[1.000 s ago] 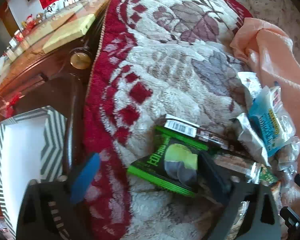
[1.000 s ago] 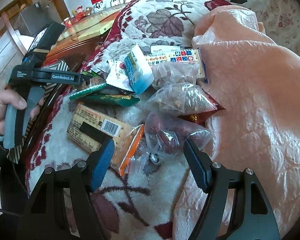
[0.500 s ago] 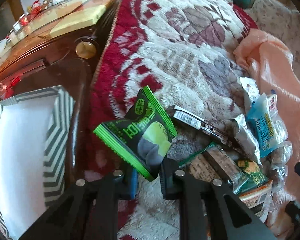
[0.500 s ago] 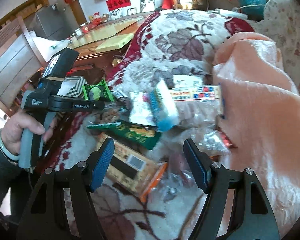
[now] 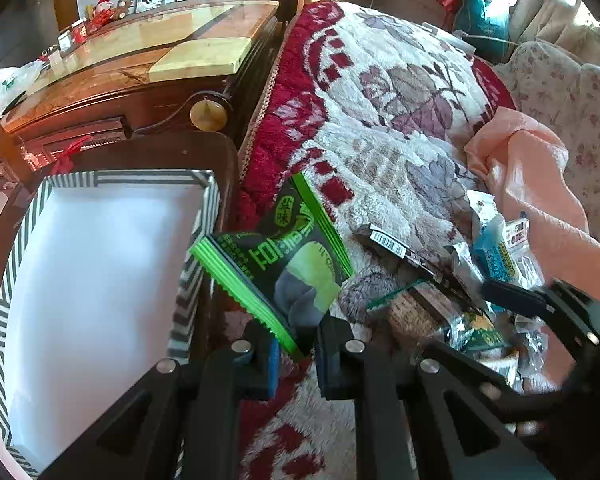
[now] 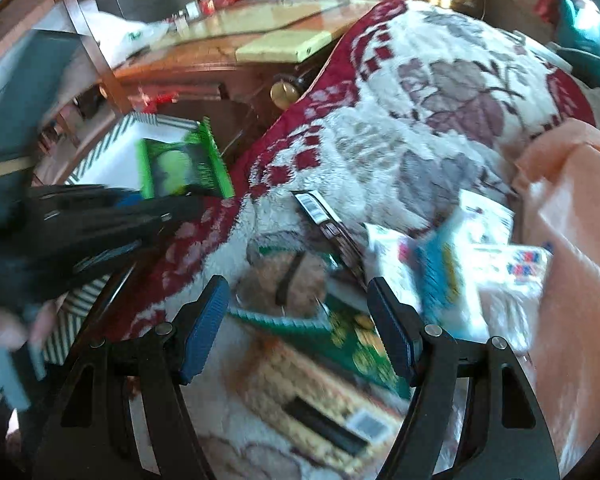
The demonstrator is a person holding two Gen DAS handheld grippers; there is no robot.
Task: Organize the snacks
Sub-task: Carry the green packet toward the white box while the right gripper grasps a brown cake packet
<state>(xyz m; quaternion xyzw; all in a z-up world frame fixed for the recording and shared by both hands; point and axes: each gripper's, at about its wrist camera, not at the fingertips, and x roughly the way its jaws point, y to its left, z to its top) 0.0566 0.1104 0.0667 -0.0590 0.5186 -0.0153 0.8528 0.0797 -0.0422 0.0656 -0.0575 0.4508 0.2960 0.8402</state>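
Observation:
My left gripper [image 5: 296, 354] is shut on the lower corner of a green and black snack packet [image 5: 276, 256], held in the air beside the right wall of a striped box [image 5: 188, 288] with a white inside. In the right wrist view the same packet [image 6: 180, 168] hangs over that box [image 6: 112, 156] at the left. My right gripper [image 6: 298, 324] stands open above a heap of snack packets [image 6: 340, 320] on the fleece blanket [image 6: 420, 120], nothing between its fingers. The heap in the left wrist view [image 5: 476, 272] lies at the right, with the right gripper [image 5: 532, 304] over it.
A dark wooden table [image 5: 140, 92] with a glass top stands behind the box. A peach cloth [image 5: 540, 208] lies at the right of the heap. A teal cushion [image 5: 480, 16] sits far back. A hand [image 6: 4, 332] holds the left gripper's handle.
My left gripper closed on the green packet, lifted it off the blanket and carried it left toward the striped box. My right gripper stayed open and swung left over the heap.

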